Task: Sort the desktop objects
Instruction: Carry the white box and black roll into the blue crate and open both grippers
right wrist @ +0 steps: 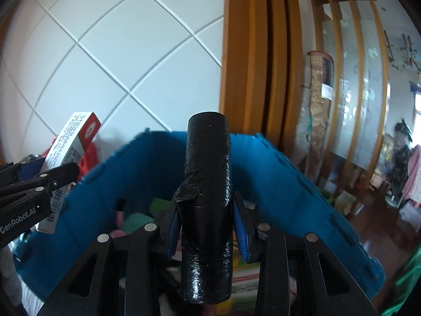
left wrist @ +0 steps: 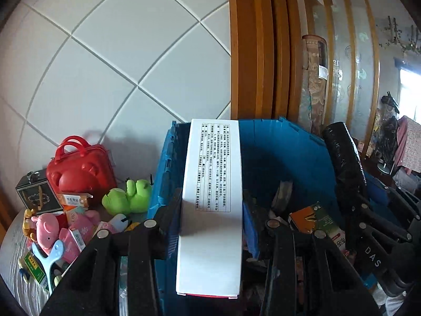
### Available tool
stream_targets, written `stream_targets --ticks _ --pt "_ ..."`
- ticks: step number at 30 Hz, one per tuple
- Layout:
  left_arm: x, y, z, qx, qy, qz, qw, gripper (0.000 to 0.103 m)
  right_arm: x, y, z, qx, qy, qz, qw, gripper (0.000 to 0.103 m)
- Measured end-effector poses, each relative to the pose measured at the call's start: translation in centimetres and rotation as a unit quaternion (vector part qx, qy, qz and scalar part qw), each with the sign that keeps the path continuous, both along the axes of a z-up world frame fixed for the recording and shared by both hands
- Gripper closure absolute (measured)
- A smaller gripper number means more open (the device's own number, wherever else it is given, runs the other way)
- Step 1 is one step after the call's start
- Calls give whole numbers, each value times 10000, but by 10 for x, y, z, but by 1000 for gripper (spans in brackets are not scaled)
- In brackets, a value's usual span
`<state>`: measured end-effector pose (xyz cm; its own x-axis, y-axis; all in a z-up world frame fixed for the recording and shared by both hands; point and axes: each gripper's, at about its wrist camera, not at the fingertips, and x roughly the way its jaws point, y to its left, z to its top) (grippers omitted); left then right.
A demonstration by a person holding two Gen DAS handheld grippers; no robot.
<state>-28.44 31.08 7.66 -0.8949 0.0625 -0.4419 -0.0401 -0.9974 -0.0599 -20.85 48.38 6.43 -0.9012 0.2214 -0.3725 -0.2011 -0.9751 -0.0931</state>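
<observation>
Big blue bin [left wrist: 276, 152] sits right in front of both tongs, open top, w/ stuff inside incl. an orange and green carton [left wrist: 315, 221] just right of the left tongs' right finger.

Left tongs [left wrist: 210, 226] are held over the bin's near-left rim, pointing fwd and tipped up a bit, pinching a long white box [left wrist: 213, 197] w/ black print. The box runs straight out along the fingers, far end up over the bin.

Right tongs [right wrist: 208, 226] are just to the right of the left ones, also over the bin, clamped on a black roll [right wrist: 208, 197] that stands nearly upright between the blue pads [right wrist: 240, 234].

Left of the left tongs, on the table outside the bin: red case [left wrist: 81, 168], green frog plush [left wrist: 129, 197], pink pig plush [left wrist: 47, 231], plus small boxes, can't tell what exactly.
</observation>
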Motion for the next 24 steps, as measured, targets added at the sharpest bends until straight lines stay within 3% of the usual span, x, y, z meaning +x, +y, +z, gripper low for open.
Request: stream_targets --ticks 5,13,18,24 --pt "-15 14 -3 -323 -317 67 9990 62 -10 20 -2 -195 -195 196 9994 68" --pt "-22 20 -8 -371 -593 50 9975 61 -8 16 -13 18 -333 507 9982 68" --pt "-20 24 -6 -541 -521 88 9971 42 -12 13 -14 -8 -491 561 9972 68" --pt "-13 22 -3 -553 -396 176 9975 40 -19 11 -9 -155 -700 594 9957 68"
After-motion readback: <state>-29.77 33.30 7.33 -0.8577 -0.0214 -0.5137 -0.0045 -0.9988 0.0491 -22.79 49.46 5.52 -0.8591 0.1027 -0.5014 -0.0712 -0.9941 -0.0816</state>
